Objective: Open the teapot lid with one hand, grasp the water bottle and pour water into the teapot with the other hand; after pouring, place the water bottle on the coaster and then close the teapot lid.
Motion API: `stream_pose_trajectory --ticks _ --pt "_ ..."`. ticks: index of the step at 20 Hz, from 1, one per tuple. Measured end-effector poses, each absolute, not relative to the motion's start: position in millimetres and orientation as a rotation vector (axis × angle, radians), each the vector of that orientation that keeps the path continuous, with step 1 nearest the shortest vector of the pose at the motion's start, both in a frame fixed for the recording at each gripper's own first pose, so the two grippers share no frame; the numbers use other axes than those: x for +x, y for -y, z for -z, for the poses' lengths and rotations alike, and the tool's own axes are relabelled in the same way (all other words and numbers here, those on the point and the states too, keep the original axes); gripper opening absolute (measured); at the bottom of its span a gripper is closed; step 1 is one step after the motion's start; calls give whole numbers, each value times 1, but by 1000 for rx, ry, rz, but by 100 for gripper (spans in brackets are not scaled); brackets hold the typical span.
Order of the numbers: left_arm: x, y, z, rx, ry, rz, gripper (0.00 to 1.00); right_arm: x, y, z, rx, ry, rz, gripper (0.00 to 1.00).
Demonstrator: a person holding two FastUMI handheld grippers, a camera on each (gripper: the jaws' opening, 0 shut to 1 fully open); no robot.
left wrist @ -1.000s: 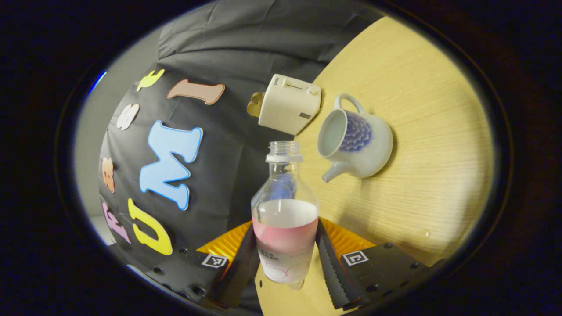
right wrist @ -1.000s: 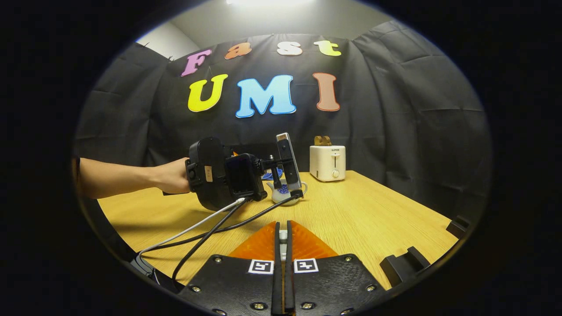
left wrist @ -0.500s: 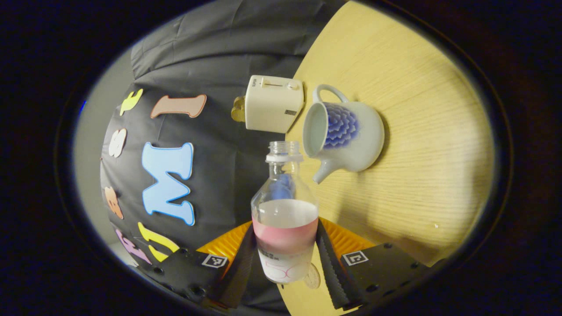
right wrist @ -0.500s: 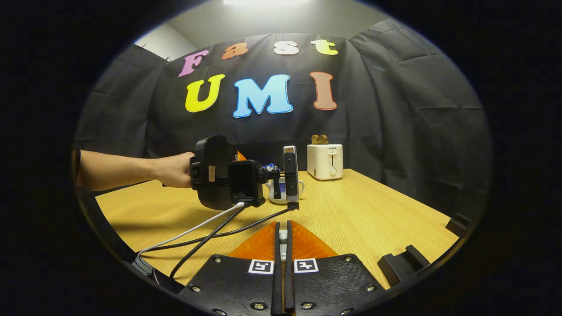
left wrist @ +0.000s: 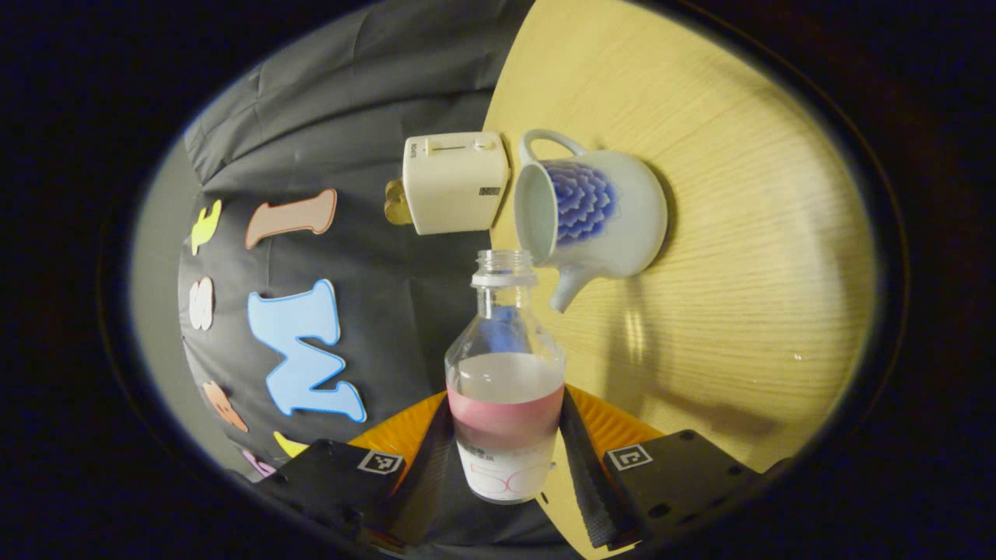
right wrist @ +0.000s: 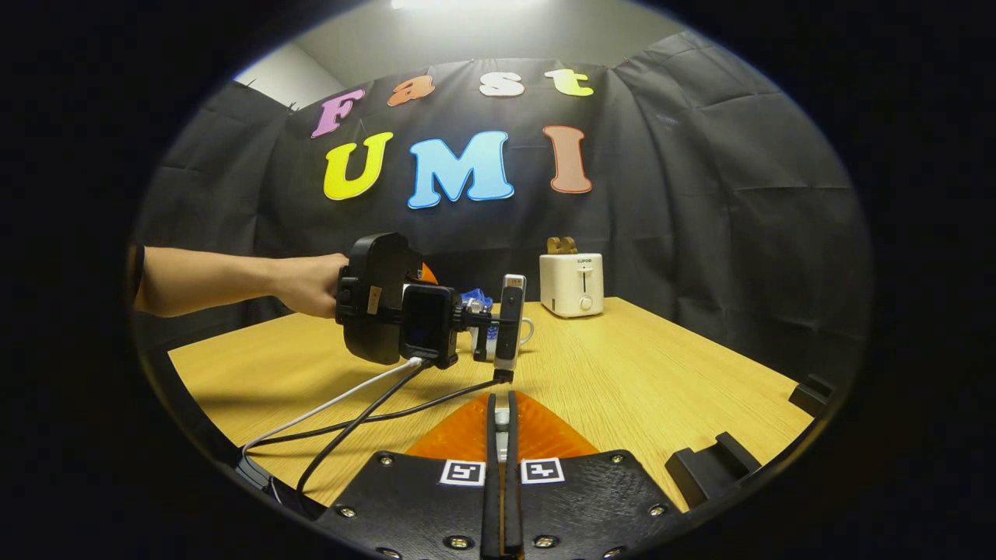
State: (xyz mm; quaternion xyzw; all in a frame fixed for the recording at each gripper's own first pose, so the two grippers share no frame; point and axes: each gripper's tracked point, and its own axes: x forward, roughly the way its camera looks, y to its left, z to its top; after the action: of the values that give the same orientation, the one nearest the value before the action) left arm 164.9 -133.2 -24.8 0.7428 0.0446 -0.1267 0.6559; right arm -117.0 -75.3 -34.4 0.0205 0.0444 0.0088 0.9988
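Left gripper view: uncapped, part-filled water bottle [left wrist: 506,389].

In the right gripper view the left gripper [right wrist: 405,315] and its phone hide nearly all of the teapot [right wrist: 527,330]. In the left gripper view the water bottle [left wrist: 504,389] base sinks out of sight between the fingers

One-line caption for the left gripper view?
Tongs hold an uncapped bottle tilted toward the open teapot.
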Motion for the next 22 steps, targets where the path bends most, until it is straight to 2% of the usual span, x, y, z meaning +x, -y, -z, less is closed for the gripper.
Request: stream_pose_trajectory --ticks 8,13,14,22 --pt "167 136 22 1792 -114 271 87 -117 79 38 43 -101 -12 2" --pt "166 140 11 1850 -78 250 74 -116 77 39 43 -107 -14 2" --pt "166 140 11 1861 -80 248 87 -116 77 39 41 -107 -14 2" --pt "166 145 2 1944 -56 250 87 -116 77 39 40 -111 -16 2"
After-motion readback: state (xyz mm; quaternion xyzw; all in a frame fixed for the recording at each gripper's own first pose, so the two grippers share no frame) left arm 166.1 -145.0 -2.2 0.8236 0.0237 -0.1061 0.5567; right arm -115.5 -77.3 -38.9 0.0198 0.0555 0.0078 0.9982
